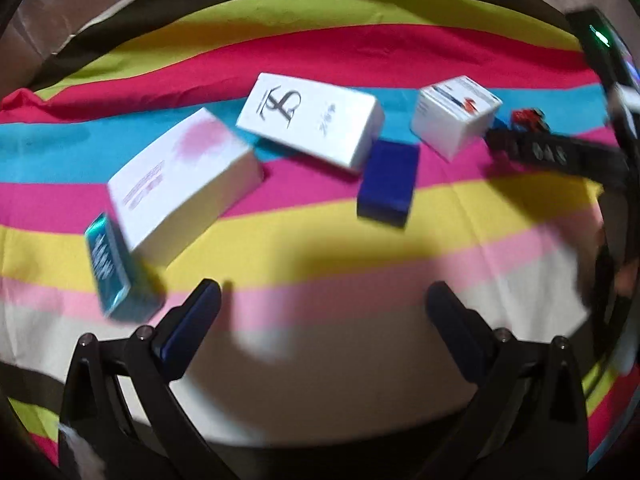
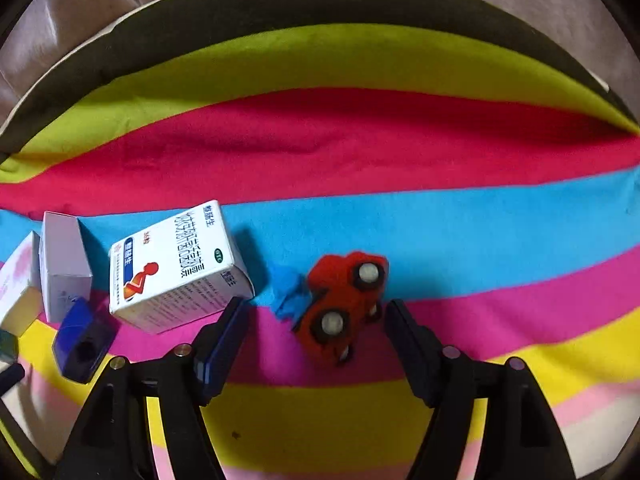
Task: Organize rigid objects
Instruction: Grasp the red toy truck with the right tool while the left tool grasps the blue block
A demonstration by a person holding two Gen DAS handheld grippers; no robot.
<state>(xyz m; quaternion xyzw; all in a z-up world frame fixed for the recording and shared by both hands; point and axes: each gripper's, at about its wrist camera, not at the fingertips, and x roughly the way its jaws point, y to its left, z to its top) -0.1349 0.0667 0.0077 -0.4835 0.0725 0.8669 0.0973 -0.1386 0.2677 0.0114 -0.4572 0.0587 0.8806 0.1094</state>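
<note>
A red toy car (image 2: pixel 344 304) lies on its side on the striped cloth, between the fingers of my right gripper (image 2: pixel 317 305), which is open; the pads do not press on it. A small blue piece (image 2: pixel 286 292) lies just left of the car. A white medicine box (image 2: pixel 176 268) sits by the left fingertip. My left gripper (image 1: pixel 324 288) hangs open over bare cloth, nothing between its fingers. Ahead of it are a teal box (image 1: pixel 114 268), a large white and pink box (image 1: pixel 180 184), a white logo box (image 1: pixel 308 120) and a dark blue box (image 1: pixel 388 180).
The striped cloth (image 2: pixel 360 140) covers the whole work surface, with its dark far edge against brown upholstery (image 2: pixel 80 12). In the left wrist view the right gripper's black body (image 1: pixel 560 152) reaches in from the right, beside the medicine box (image 1: pixel 456 114).
</note>
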